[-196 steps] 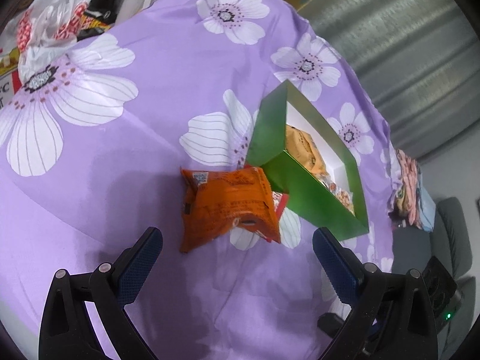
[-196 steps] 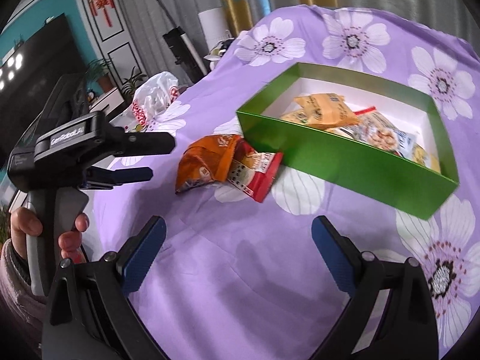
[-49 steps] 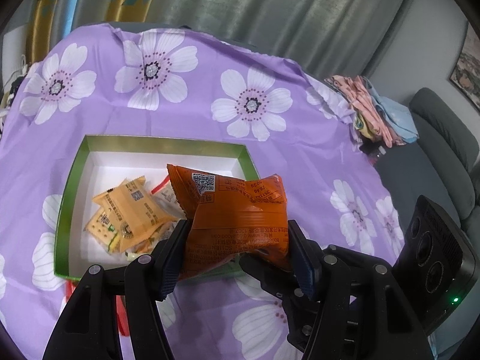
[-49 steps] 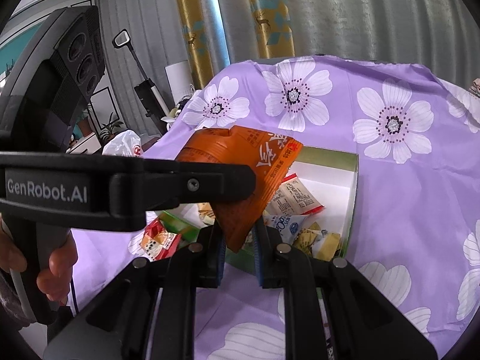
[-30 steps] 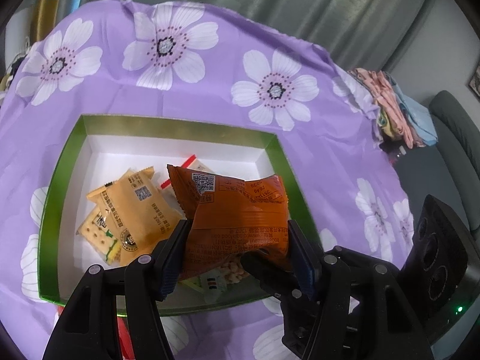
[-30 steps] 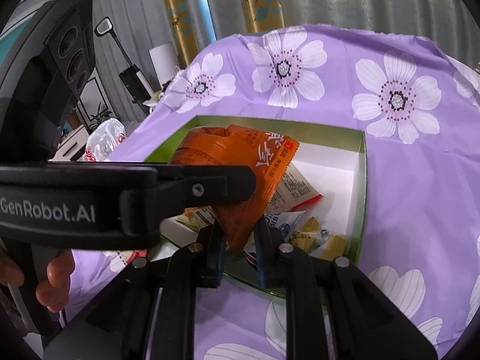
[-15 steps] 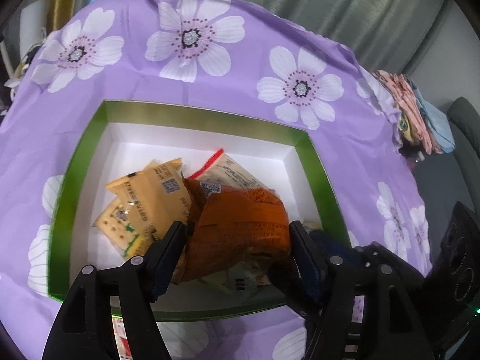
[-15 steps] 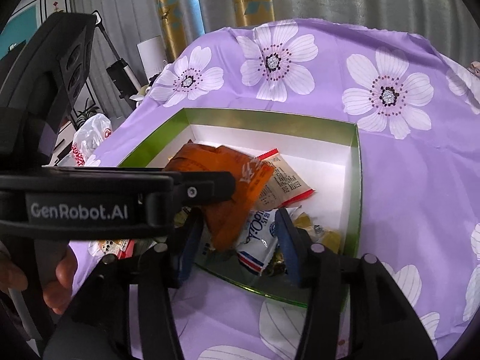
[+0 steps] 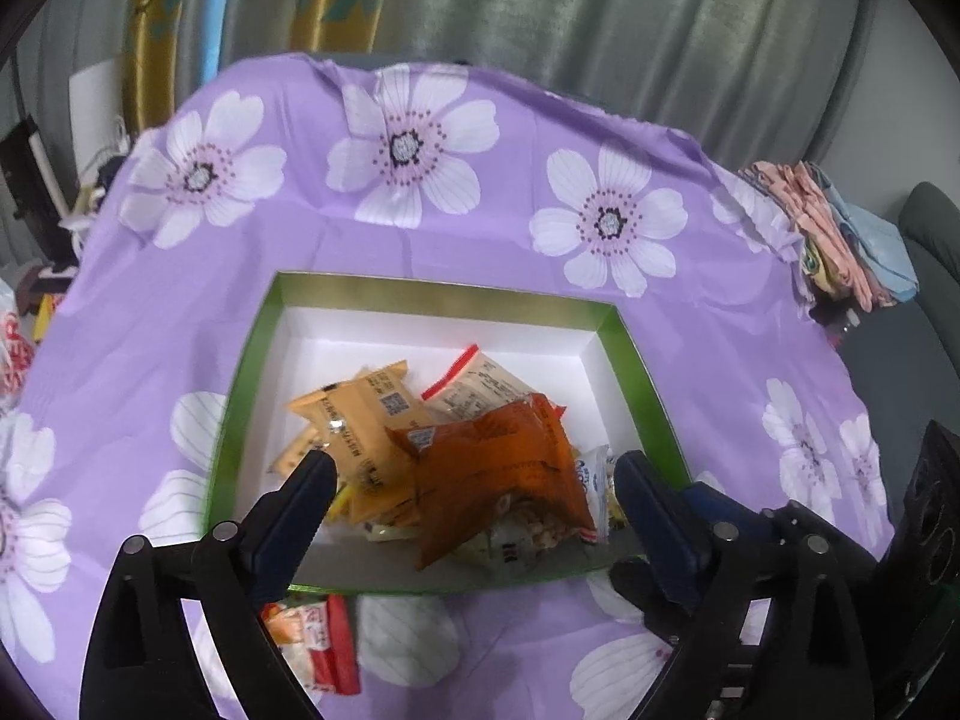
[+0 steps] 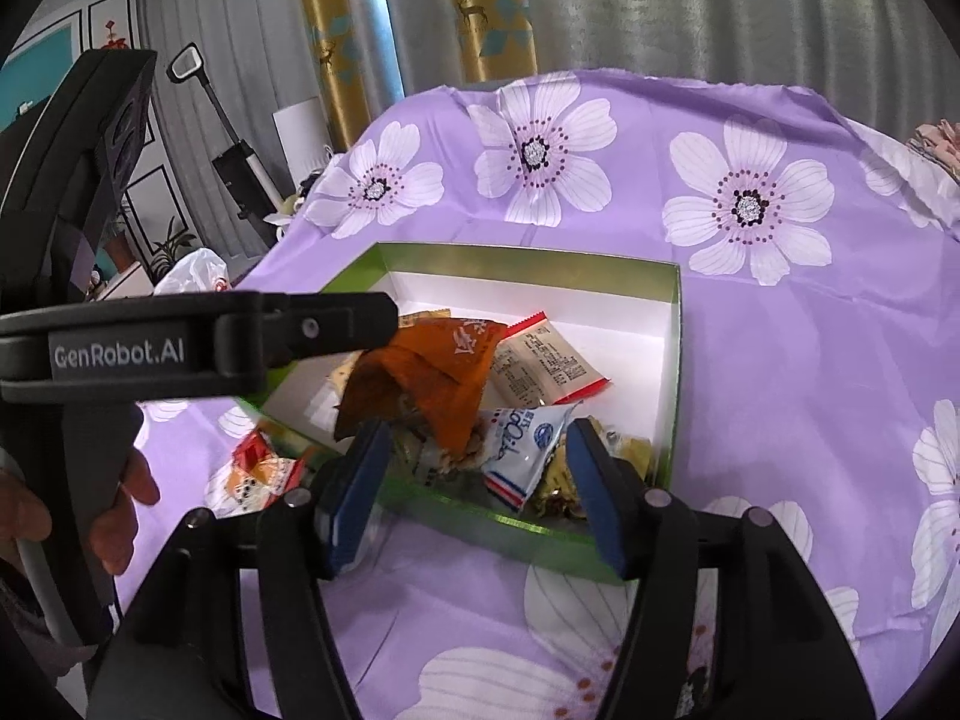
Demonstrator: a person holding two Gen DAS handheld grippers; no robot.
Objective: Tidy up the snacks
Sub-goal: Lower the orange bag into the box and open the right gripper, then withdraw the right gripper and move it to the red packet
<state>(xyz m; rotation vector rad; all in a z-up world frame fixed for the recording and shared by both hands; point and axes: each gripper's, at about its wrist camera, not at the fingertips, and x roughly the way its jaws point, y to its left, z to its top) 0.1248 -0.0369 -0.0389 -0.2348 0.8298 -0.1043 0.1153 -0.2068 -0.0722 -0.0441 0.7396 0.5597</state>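
Note:
The orange snack packet (image 9: pixel 498 474) (image 10: pixel 432 372) lies loose in the green box (image 9: pixel 444 291) (image 10: pixel 528 255), on top of several other packets. My left gripper (image 9: pixel 474 474) hovers over the box's near side. Its jaws are opening wide, and no pad touches the packet. My right gripper (image 10: pixel 477 444) is beside it with its jaws also opening, and its pads are clear of the packets below. A red-and-white packet (image 9: pixel 315 636) (image 10: pixel 258 474) lies on the purple cloth just outside the box's near wall.
A purple flowered cloth (image 9: pixel 492 228) covers the table. In the right wrist view the left gripper's finger (image 10: pixel 210 348) crosses the left side, held by a person's hand (image 10: pixel 114 516). Folded clothes (image 9: pixel 828 228) lie at the far right edge, and a plastic bag (image 10: pixel 192 270) at the left.
Both grippers let go of the orange packet, which dropped into the box. Their jaws widened and both drew back and up from the box.

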